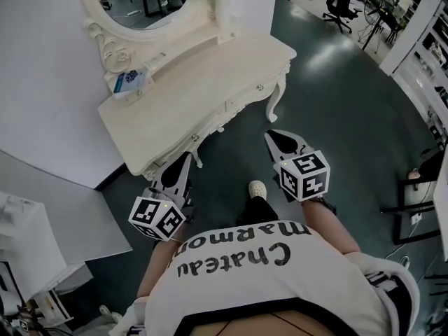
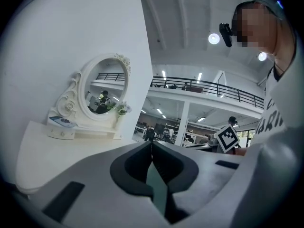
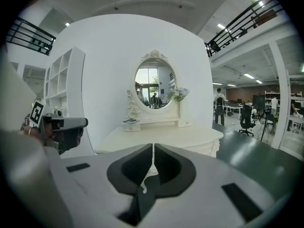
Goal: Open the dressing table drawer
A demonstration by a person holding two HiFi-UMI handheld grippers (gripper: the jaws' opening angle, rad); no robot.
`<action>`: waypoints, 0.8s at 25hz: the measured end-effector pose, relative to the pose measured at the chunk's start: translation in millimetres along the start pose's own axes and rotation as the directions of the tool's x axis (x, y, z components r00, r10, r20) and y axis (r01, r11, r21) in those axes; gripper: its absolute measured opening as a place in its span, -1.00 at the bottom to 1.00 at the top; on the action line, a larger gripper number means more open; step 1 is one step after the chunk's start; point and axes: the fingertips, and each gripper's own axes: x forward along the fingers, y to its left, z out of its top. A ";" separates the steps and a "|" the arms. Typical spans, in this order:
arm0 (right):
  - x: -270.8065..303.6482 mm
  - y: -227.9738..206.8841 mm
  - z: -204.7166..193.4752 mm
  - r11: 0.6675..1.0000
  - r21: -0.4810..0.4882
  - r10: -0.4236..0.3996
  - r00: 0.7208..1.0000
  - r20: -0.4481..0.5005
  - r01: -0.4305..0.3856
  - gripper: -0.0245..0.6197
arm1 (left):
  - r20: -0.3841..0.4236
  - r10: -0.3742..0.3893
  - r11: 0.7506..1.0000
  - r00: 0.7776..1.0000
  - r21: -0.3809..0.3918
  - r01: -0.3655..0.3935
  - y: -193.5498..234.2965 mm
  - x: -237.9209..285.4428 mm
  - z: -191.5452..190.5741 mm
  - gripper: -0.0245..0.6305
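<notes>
1. Head view:
   - Looks steeply down on the white dressing table point(image 1: 203, 96), set against a white wall, with the oval mirror point(image 1: 140, 5) at its back.
   - Finds the drawer point(image 1: 245, 98) in the table's front edge, closed flush, small knob showing.
   - Puts the left gripper point(image 1: 183, 159) just short of the table's near corner and the right gripper point(image 1: 273, 137) near the carved leg, both apart from the drawer.
   - Reads "Chateau Marmon" upside down on the white shirt point(image 1: 238, 257).
   - Notes a blue-and-white packet point(image 1: 129, 82) on the table's back ledge, print too small to read.
2. Left gripper view:
   - Shows jaws of the left gripper point(image 2: 152, 146) pressed together, holding nothing.
   - Places the table top point(image 2: 71, 151) low at left and the mirror point(image 2: 105, 91) above it.
   - Catches the right gripper's marker cube point(image 2: 228, 137) at right, plus partial shirt lettering, unreadable.
3. Right gripper view:
   - Shows jaws of the right gripper point(image 3: 153, 148) together, gripping nothing.
   - Faces the dressing table point(image 3: 190, 137) and mirror point(image 3: 154, 88) straight ahead.
   - Catches the left gripper point(image 3: 61, 127) at left, beside a white shelf unit point(image 3: 59, 84).
</notes>
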 end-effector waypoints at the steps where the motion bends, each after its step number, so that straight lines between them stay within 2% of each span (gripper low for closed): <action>1: 4.4 -6.8 2.2 1.000 -0.003 0.003 1.000 0.003 -0.003 -0.83 | 0.003 0.000 1.000 1.000 0.004 0.000 0.6 8.5 1.1 -0.85; 9: 57.7 -73.7 42.3 0.998 -0.036 0.052 0.998 0.037 -0.050 -0.83 | 0.037 0.003 1.000 0.999 0.022 -0.004 13.3 103.7 28.6 -0.85; 16: 107.2 -144.9 109.0 0.994 -0.079 0.081 0.990 0.113 -0.072 -0.83 | 0.094 0.023 0.997 0.995 0.071 -0.030 26.8 187.6 69.9 -0.85; 20: 135.3 -184.4 127.7 0.994 -0.076 0.092 0.989 0.120 -0.083 -0.83 | 0.094 0.037 0.996 0.995 0.074 -0.044 34.2 233.2 76.8 -0.85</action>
